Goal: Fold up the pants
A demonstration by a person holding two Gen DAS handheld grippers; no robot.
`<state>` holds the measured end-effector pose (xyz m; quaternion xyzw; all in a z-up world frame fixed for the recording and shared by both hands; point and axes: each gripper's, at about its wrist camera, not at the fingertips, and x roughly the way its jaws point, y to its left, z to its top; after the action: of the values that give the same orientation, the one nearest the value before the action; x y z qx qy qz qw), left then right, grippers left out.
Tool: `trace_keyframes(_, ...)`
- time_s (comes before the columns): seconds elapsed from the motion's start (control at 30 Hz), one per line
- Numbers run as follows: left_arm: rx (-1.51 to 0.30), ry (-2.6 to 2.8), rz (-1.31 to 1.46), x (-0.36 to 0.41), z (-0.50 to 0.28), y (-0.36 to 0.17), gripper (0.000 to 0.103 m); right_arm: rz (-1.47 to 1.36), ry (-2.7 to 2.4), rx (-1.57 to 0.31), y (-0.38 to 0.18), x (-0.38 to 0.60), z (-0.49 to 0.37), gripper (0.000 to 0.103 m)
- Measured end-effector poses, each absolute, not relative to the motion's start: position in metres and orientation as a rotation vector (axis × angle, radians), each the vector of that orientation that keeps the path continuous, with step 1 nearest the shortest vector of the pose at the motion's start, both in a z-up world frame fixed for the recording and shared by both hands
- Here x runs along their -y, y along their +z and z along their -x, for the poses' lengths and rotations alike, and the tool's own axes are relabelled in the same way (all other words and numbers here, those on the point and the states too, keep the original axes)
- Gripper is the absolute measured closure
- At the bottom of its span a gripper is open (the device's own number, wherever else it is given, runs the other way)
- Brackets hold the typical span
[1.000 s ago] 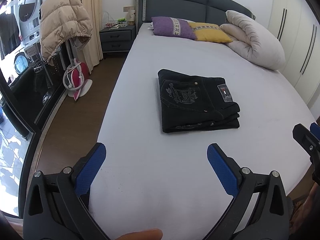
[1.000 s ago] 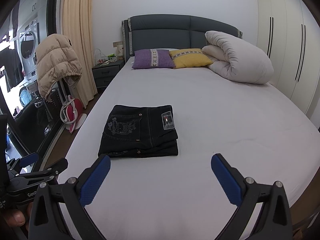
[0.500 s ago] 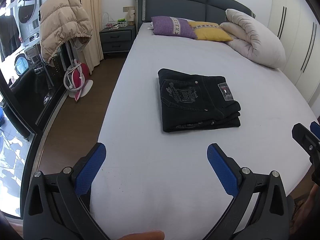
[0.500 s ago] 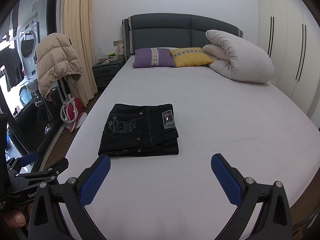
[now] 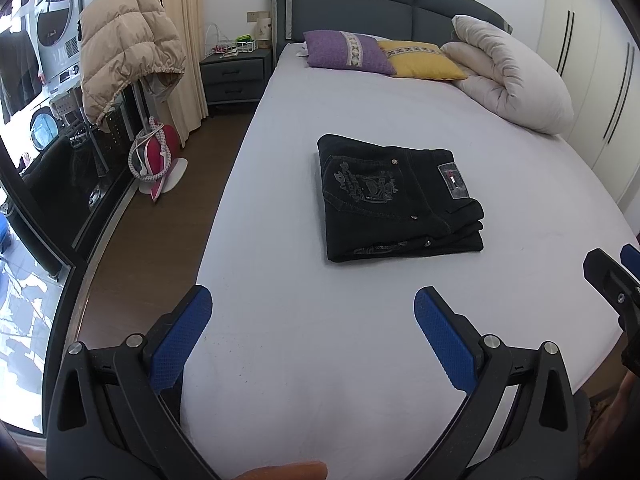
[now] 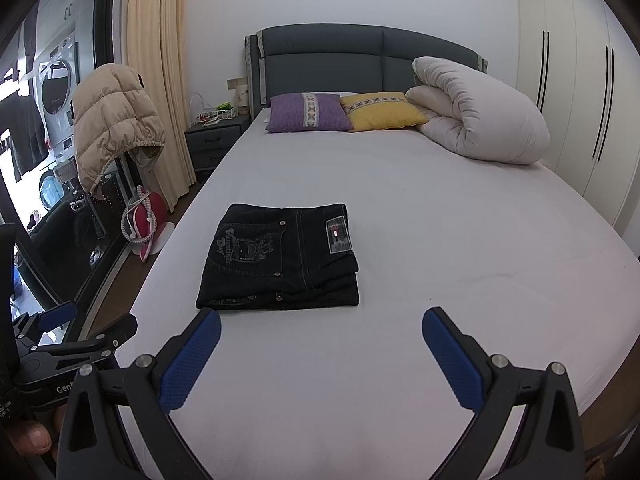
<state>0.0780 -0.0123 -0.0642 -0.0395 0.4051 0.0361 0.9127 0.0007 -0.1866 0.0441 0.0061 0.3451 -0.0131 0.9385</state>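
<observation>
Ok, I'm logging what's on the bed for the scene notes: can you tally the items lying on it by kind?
Folded black pants: 1
Pillows: 2, one purple pillow and one yellow pillow
Rolled white duvet: 1
Total: 4 on the bed

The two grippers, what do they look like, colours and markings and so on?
Both the left gripper and the right gripper have matte black plastic arms with triangular cut-outs and silver screw heads. Their fingers carry blue dimpled pads. In the right wrist view, the left unit shows white lettering starting "Gen". No cables visible.
</observation>
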Motion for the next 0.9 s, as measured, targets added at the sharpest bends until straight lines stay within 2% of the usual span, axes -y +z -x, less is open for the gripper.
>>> trace_keyframes(0.9, -0.841, 0.075, 0.072, 0.0096, -0.0791, -0.0673, 0.000, -0.012, -0.021, -0.713, 0.0381, 0.1869, 0.0055, 0.000)
